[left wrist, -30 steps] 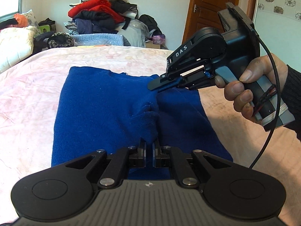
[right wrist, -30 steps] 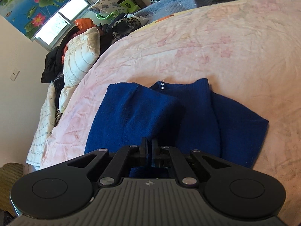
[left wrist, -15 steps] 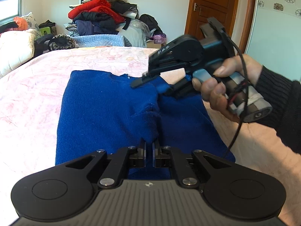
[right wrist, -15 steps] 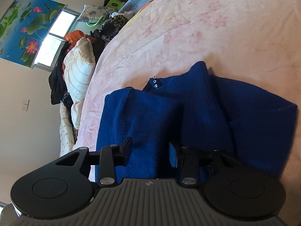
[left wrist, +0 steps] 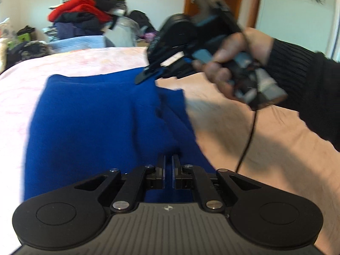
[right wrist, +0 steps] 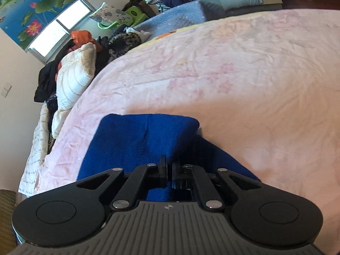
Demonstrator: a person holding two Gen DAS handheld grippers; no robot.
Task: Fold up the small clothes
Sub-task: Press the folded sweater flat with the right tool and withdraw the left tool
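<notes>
Blue knit sweater (left wrist: 89, 123) lies partly folded on the pink bedspread (right wrist: 244, 74), its near edge reaching in between both sets of jaws. The left gripper (left wrist: 168, 165) is pinched nearly shut on the sweater's near edge, cloth showing in the narrow slit between its fingers. The right gripper (right wrist: 167, 165), whose jaws have just been closing, is clamped on a raised fold of the same sweater. From the left wrist view, the right hand (left wrist: 238, 63) holds its gripper above the sweater's far edge.
</notes>
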